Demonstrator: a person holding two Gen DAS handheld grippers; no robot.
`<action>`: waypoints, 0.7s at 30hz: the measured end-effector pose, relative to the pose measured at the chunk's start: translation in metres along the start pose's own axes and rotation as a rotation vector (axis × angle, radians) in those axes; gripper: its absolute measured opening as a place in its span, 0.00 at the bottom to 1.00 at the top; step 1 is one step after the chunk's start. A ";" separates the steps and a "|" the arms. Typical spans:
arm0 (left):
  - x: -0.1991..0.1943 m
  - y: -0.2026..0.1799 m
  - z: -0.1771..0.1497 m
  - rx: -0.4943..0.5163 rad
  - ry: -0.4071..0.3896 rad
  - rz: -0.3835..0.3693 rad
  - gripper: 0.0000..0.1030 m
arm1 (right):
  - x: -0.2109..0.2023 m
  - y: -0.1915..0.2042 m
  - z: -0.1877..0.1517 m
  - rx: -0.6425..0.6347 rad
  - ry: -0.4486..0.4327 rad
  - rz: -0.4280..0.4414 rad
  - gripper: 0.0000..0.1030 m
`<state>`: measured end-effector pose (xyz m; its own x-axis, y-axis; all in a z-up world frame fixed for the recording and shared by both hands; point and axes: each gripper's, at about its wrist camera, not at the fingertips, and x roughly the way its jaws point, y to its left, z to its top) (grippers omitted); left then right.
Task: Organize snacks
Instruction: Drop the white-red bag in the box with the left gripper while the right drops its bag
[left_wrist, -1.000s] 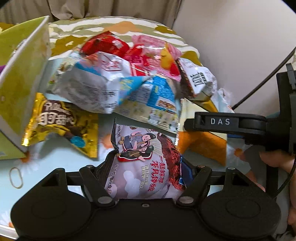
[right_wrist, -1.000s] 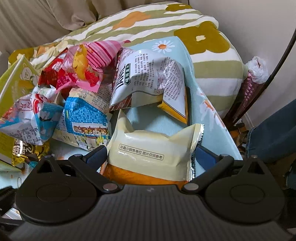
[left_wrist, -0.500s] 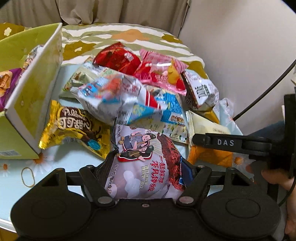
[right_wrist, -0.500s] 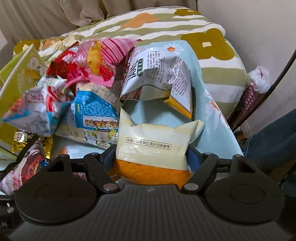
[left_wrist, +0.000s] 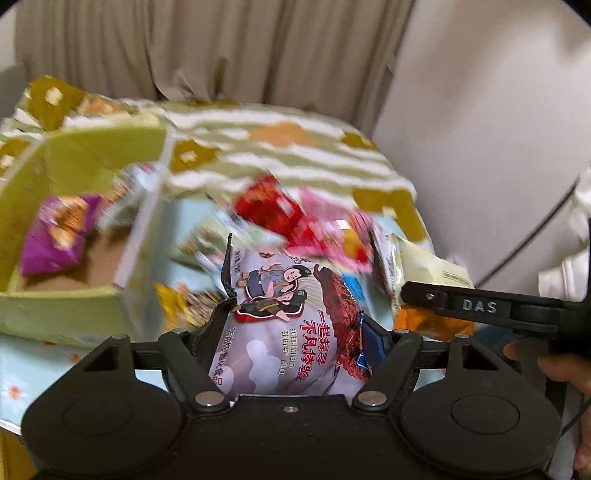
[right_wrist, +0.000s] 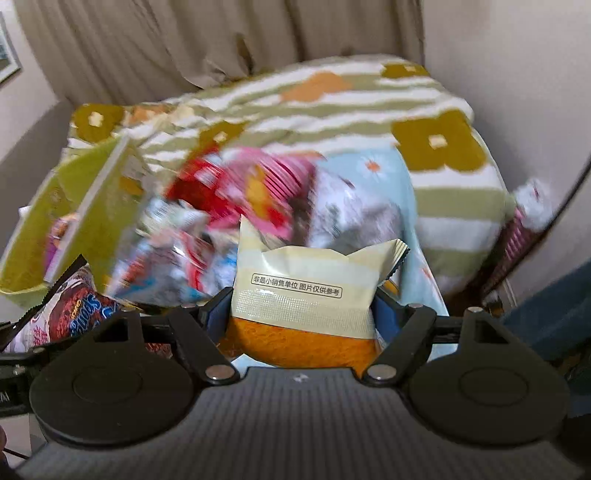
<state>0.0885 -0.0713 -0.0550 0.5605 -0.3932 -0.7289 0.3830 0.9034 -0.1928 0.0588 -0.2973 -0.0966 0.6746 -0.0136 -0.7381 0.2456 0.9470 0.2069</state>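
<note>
Two tongs grip packets; right tongs' arm (left_wrist: 480, 308) reads "DAS".

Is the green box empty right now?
No, the left wrist view shows a purple snack packet lying inside the green box.

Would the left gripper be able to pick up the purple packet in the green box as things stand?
Probably not yet: the left gripper is shut on the white snack bag. The green box is open-topped, and the purple packet lies uncovered.
</note>
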 end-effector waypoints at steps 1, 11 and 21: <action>-0.006 0.006 0.003 -0.006 -0.020 0.015 0.75 | -0.004 0.008 0.006 -0.016 -0.014 0.016 0.89; -0.051 0.104 0.052 -0.097 -0.149 0.170 0.75 | -0.021 0.121 0.054 -0.130 -0.121 0.170 0.89; -0.040 0.218 0.075 -0.152 -0.129 0.192 0.75 | 0.014 0.238 0.077 -0.166 -0.106 0.235 0.89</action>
<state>0.2045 0.1283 -0.0180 0.7050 -0.2222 -0.6735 0.1517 0.9749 -0.1629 0.1805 -0.0972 -0.0082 0.7704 0.1871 -0.6095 -0.0373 0.9676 0.2499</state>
